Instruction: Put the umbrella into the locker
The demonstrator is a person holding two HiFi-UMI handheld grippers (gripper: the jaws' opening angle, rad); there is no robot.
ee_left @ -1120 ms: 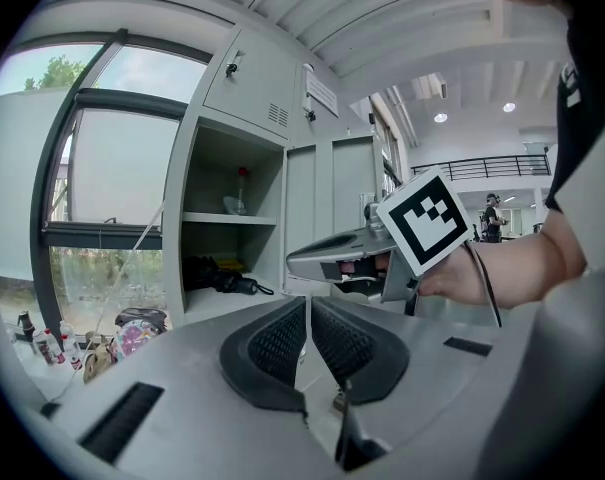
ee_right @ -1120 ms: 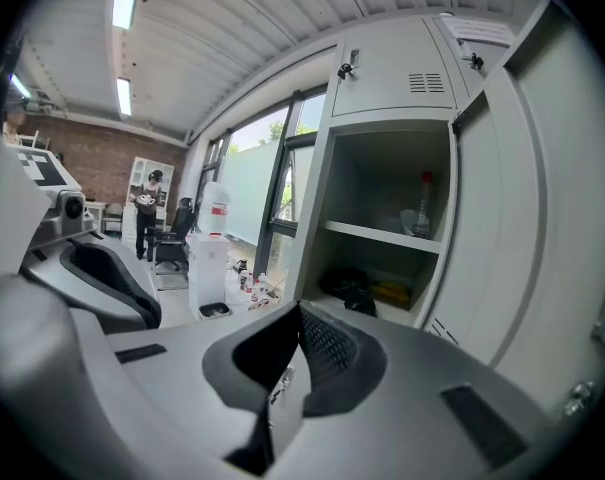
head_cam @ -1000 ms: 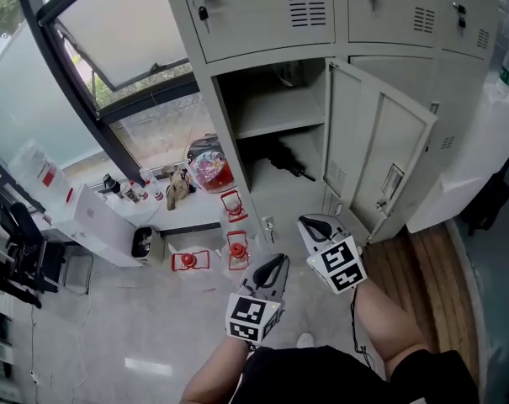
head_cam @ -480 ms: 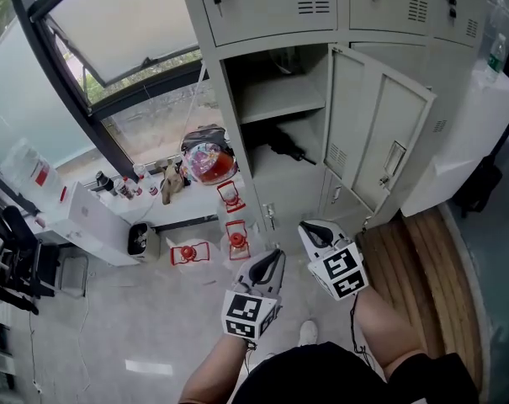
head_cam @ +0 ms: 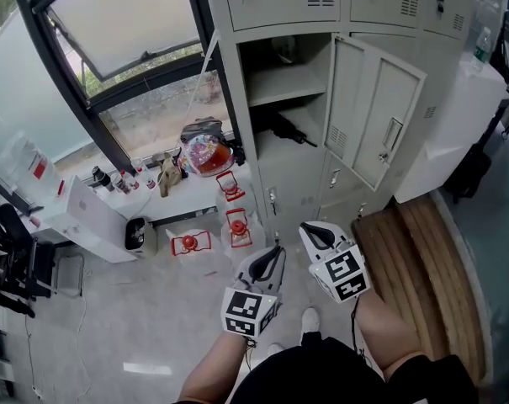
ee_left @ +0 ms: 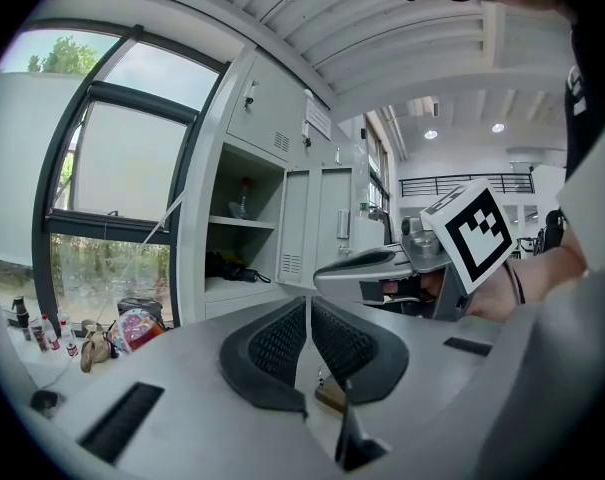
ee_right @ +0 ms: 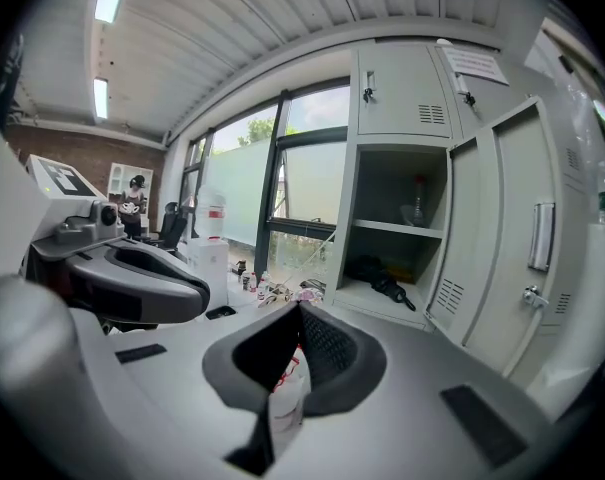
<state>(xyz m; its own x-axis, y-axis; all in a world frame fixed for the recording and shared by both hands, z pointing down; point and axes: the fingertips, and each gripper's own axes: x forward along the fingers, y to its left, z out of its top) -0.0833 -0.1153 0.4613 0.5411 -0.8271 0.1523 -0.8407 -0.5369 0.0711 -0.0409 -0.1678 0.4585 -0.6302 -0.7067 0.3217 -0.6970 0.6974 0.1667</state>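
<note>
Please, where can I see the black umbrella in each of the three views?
Head view: umbrella top centre, inside the locker, under its shelf.
Left gripper view: left of centre, same compartment.
Right gripper view: right of centre.
Shared landmark: the open locker door, right of it.

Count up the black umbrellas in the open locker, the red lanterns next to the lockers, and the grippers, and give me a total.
Black umbrella: 1
Red lanterns: 3
Grippers: 2, the left gripper and the right gripper
Total: 6
</note>
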